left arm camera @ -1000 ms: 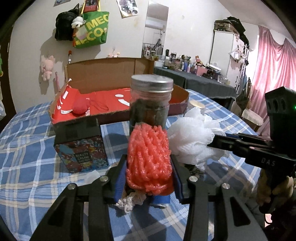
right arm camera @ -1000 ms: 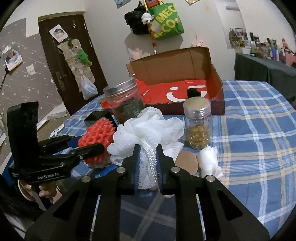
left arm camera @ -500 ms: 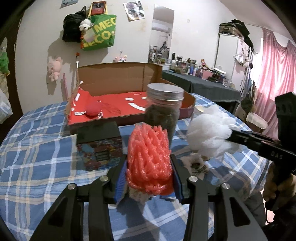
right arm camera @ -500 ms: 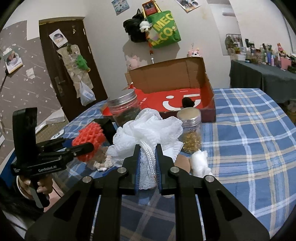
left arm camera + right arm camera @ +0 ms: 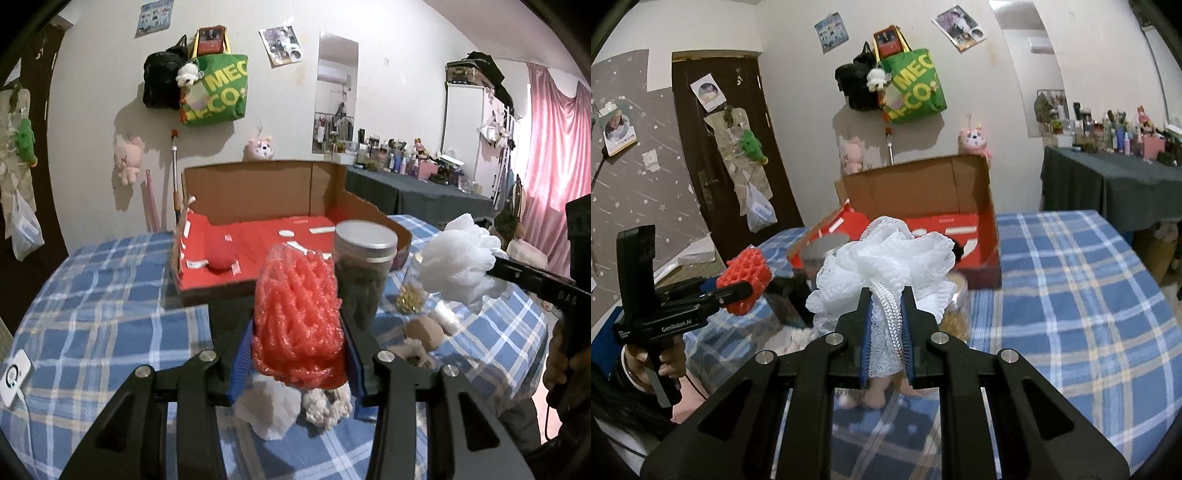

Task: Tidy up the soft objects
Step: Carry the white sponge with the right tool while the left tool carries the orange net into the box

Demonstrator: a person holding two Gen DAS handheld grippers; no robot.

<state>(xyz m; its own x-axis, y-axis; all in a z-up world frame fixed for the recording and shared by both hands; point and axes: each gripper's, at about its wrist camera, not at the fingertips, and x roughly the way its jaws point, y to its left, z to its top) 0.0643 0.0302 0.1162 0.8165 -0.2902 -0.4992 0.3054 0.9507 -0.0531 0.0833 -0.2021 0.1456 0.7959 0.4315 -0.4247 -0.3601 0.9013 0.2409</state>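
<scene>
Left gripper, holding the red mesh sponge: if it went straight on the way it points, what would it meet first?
Probably the dark-filled jar with the metal lid, just past the red mesh sponge in the left gripper. A little to the left, it would reach the cardboard box instead; depth is unclear.

Our left wrist view looks forward and slightly down along its own two black fingers (image 5: 299,354), which fill the lower frame, very near the blue plaid tablecloth (image 5: 110,295). Our right wrist view does the same from its own fingers (image 5: 886,332). Both face the open cardboard box with red lining (image 5: 258,206) at centre and the green tote bag (image 5: 916,88) hanging on the white wall, and each catches the other gripper at its frame edge.
</scene>
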